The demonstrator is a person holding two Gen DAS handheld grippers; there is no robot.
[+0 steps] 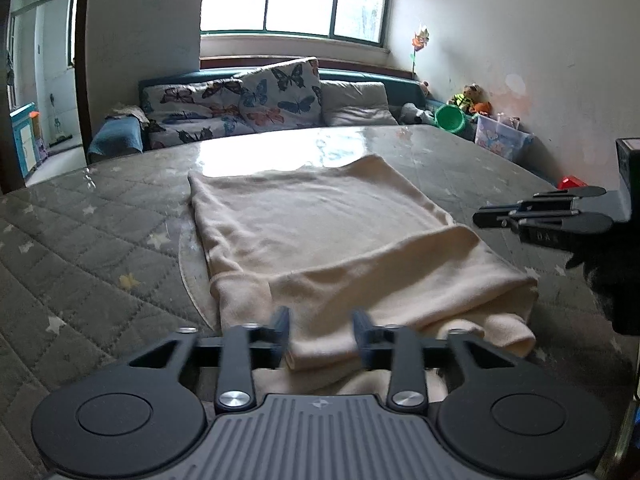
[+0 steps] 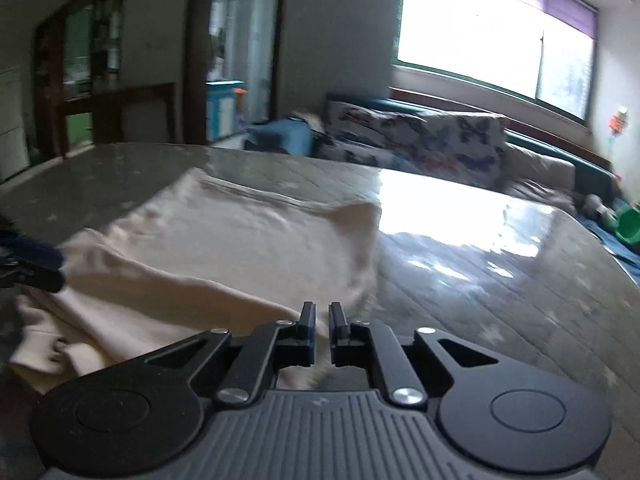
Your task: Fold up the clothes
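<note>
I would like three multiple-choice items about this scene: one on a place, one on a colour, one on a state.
1. Where does the garment lie?
A. on the sofa
B. on the table
C. on the floor

2. What colour is the garment?
A. cream
B. dark blue
C. green

3. How is the right hand-held gripper?
A. wide open
B. shut on a bucket
C. shut, holding nothing

Key:
1 B: the garment is spread on the quilted grey table.
2 A: its cloth is pale cream in both views.
3 C: the fingers of the right hand-held gripper stand almost together, with no cloth between them.
</note>
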